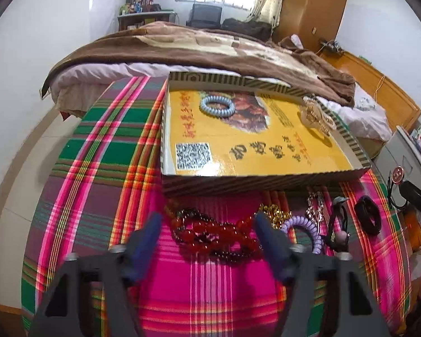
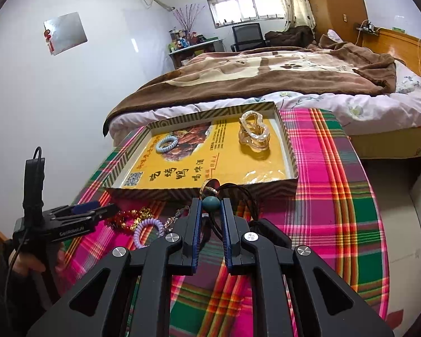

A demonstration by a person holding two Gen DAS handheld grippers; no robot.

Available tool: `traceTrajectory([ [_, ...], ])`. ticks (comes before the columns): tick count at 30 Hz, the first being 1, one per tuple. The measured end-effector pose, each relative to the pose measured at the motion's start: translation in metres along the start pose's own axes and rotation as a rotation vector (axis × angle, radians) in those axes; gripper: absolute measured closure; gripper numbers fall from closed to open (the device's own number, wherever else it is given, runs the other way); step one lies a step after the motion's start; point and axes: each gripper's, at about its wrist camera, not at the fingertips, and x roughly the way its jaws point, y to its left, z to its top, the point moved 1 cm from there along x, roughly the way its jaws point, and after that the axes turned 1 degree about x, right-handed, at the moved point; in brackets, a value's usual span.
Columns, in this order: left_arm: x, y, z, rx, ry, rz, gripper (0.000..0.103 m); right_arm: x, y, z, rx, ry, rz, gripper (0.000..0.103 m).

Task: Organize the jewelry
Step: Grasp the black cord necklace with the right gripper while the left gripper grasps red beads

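A plaid cloth covers the counter, and on it sits a shallow box with a yellow printed floor, pushed up against a bed. In the left wrist view the left gripper hangs over a heap of red beads at 6 o'clock from the box; its jaws stand apart, one blue finger on each side of the beads, and no pad is seen pressing on them. At 3 o'clock from the beads lie a gold chain, a purple coil tie, a silver chain, a black tie with a pale bead and a black band, all on the cloth just in front of the box wall. Inside the box a blue coil tie rests at the far left, near 11 o'clock, and a gold hair claw stands at the far right, near 1 o'clock, well apart from it. In the right wrist view the right gripper has its jaws nearly together, clamped on a black cord tie with a teal bead between the tips; a round charm on it sticks up just in front of the near wall of the box, while the cord loops off to the right.
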Motion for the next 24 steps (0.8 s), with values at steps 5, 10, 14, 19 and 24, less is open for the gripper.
traceTrajectory([
  [5, -0.003, -0.008, -0.006, 0.03, 0.005, -0.011, 0.052, 0.001, -0.004, -0.003, 0.007, 0.001, 0.011, 0.089],
  [10, -0.003, -0.009, -0.008, 0.034, 0.022, 0.001, 0.069, 0.001, -0.007, -0.005, 0.014, -0.002, 0.021, 0.089],
  [14, -0.009, -0.008, -0.019, 0.058, 0.033, 0.025, 0.08, 0.0, -0.01, -0.006, 0.02, -0.004, 0.031, 0.089],
  [19, -0.018, -0.011, -0.032, 0.088, 0.02, 0.002, 0.087, 0.002, -0.012, -0.007, 0.024, -0.002, 0.04, 0.089],
  [24, -0.02, -0.011, -0.01, 0.136, -0.049, 0.048, 0.074, 0.003, -0.011, -0.008, 0.027, 0.002, 0.045, 0.089],
])
